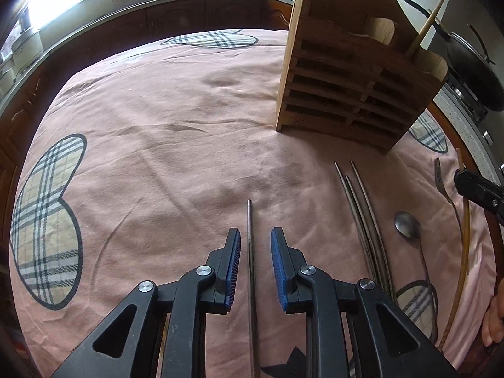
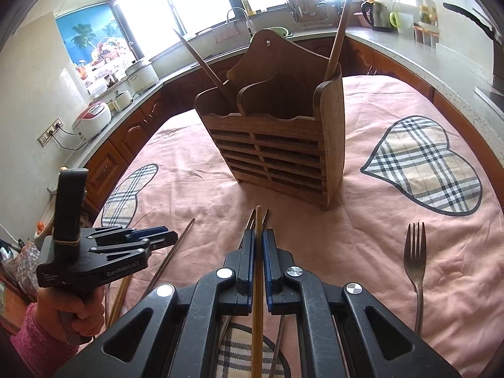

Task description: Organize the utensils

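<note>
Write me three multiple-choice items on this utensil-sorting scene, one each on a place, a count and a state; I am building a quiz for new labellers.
1. Where does the fork lie?
A. In the wooden holder
B. On the pink cloth, right of the holder in the right wrist view
C. Between the left gripper's jaws

2. How many wooden sticks stand in the wooden holder?
A. None
B. Two
C. Five

3. What is the right gripper doing?
A. Clamped on a wooden chopstick
B. Open and empty
C. Clamped on the spoon

Key: 1 B, it rests flat on the pink cloth; 2 B, one stick leans out at each end; 3 A, the jaws press the wooden chopstick on both sides.
</note>
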Demonstrator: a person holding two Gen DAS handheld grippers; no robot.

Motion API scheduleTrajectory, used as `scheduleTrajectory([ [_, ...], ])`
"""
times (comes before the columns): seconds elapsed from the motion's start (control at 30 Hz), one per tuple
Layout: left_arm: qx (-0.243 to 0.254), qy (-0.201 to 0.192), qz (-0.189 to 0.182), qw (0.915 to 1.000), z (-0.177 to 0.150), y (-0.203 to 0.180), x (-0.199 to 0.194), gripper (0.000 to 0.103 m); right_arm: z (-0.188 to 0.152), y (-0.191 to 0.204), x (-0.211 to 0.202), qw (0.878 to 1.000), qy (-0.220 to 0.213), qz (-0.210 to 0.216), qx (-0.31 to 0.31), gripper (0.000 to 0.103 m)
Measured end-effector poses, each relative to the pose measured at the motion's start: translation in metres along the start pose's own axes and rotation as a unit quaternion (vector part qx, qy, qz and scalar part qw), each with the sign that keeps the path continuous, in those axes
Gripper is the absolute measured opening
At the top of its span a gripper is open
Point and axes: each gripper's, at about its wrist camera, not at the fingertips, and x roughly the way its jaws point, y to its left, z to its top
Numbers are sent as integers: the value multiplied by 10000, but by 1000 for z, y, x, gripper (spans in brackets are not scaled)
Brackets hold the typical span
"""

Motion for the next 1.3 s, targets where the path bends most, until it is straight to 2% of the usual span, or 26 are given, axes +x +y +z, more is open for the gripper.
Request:
scheduleTrajectory([
  [0.03,54,68,25,10000,2,-3,7,19,1,-2,-1,10000,-11,15,24,5],
  [0.1,220,-25,155,9996,6,-8,10,13,2,-4,-3,10000,-41,53,67,5],
  [0.13,244,-4,158,9996,7,-9,12,3,2,-4,-5,9999,-63,59,77,5],
  [0.27,127,-108,48,9998,4,-9,3,3,5,-5,-12,9998,-156,94,87,5],
  [0.4,-112,-478,-225,9985,-2,-4,-37,3,8,-2,-24,9994,-295,145,61,5],
  [0.63,-384,-1243,-561,9899,-17,2,-115,3,16,8,-54,9975,-679,200,-46,5],
  [0.9,-419,-1810,-682,9802,-43,4,-179,3,18,21,-81,9948,-983,186,-193,5],
  [1.07,-379,-2039,-680,9759,-52,5,-202,3,20,28,-95,9930,-1141,164,-265,5],
  [1.3,-430,-2231,-709,9713,-52,6,-216,3,26,31,-105,9909,-1303,129,-308,5],
])
